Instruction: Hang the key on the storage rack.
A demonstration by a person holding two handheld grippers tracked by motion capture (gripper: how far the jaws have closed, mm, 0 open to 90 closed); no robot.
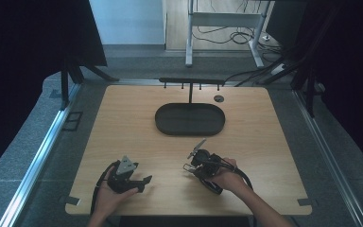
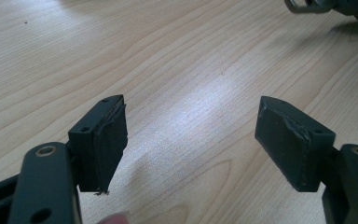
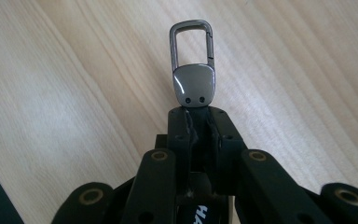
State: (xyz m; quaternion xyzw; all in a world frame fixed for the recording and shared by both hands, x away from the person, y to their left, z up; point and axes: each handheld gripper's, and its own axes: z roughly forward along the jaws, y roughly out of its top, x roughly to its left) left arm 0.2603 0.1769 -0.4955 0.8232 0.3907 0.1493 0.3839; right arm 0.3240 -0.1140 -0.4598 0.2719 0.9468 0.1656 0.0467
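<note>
Table [image 1: 123, 123] of pale wood, with a black oval tray [image 1: 190, 119] and hook rack [image 1: 192, 82] at its far middle.
Near left, the left gripper [image 2: 191, 135] gapes wide, empty; near right, the right gripper [image 3: 199, 122] is clamped on a metal carabiner keychain clip [image 3: 193, 70].

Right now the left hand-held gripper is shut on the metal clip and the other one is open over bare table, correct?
No, the sides are swapped. The right hand-held gripper is shut on the clip, as the right gripper view shows; the left hand-held gripper is open over bare table.
</note>
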